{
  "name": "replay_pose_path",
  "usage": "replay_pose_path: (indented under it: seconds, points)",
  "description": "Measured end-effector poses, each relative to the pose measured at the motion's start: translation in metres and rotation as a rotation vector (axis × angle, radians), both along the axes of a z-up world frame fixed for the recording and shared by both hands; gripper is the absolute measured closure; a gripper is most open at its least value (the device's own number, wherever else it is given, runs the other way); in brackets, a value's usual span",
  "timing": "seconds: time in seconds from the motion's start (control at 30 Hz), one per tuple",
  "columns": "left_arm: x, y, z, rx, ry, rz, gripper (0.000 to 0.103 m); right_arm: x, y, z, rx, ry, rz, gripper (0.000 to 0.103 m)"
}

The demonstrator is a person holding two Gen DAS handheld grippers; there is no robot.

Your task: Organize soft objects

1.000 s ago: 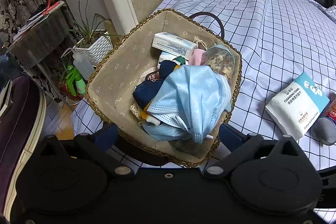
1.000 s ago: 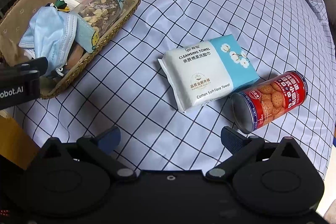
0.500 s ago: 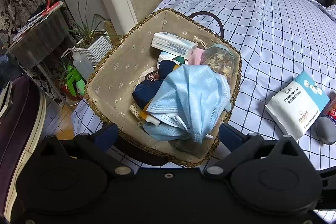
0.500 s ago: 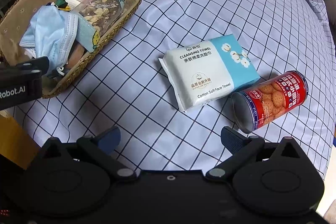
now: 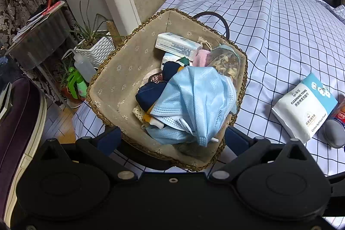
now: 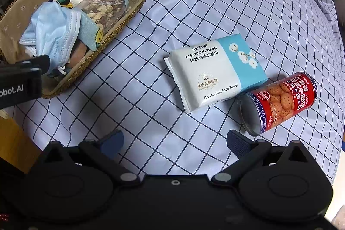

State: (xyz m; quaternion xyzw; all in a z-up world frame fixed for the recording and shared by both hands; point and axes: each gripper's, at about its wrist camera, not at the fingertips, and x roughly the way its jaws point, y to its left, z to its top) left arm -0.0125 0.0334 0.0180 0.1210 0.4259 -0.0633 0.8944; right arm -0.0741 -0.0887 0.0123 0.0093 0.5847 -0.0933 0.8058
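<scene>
While both grippers hang with jaws wide and empty, the left gripper [image 5: 171, 139] faces the basket [image 5: 112, 81] of face masks [image 5: 198, 100]; the towel pack [image 6: 213, 72] lies on the worktop [image 6: 194, 3] ahead of the right gripper [image 6: 175, 140].

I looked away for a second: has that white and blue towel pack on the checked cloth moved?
No. The towel pack lies on the same squares of the checked cloth, its corner beside the biscuit can as before.
</scene>
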Motion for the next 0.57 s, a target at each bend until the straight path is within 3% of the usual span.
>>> replay_pose_path:
  seconds: [0.57]
  points:
    - [0.0001,0.0000,-0.0001,0.003,0.000,-0.001,0.004,-0.0006,-0.0005,-0.0010,-0.003,0.007,0.014,0.001]
